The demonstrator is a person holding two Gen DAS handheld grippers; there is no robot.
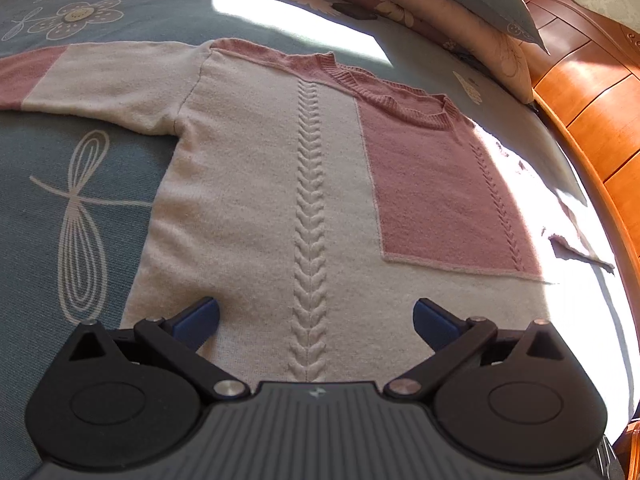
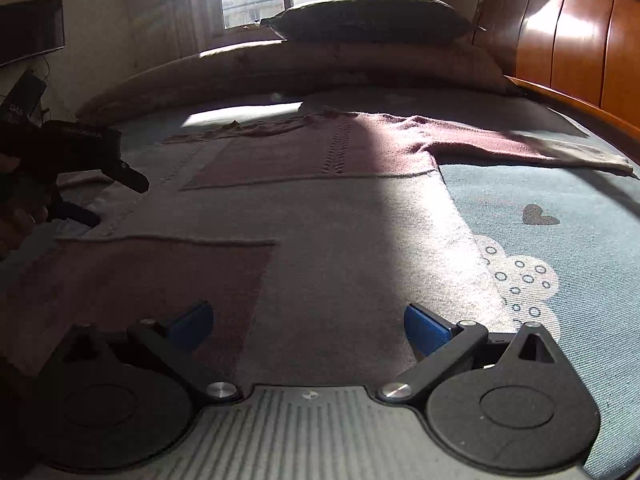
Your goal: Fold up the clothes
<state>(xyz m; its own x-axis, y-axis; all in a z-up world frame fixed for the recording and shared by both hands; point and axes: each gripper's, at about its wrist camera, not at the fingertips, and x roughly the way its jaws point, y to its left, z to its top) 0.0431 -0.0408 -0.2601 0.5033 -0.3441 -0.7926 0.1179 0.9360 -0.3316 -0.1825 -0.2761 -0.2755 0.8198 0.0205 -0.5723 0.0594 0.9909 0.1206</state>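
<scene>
Flat on the bed: a cream and pink knitted sweater [image 1: 280, 184], front up, spread over a blue-grey bedspread [image 1: 72, 208] printed with white dragonflies and flowers. Left wrist view: sweater fills the centre of the frame, hem at the bottom, ribbed pink neckline toward the upper right, one sleeve [image 1: 80, 76] running out to the upper left edge. Cable braid runs up the middle. Left gripper [image 1: 316, 320] hovers low over the hem, blue-padded jaws spread wide, nothing between them. Right wrist view: right gripper [image 2: 308, 326] likewise released, jaws wide apart above the hem area at lower centre, other sleeve [image 2: 532, 148] stretched to the upper right. Stacked pillows [image 2: 360, 24] at top centre, wooden headboard [image 2: 568, 40] at upper right. Strong sun patch across the fabric.
</scene>
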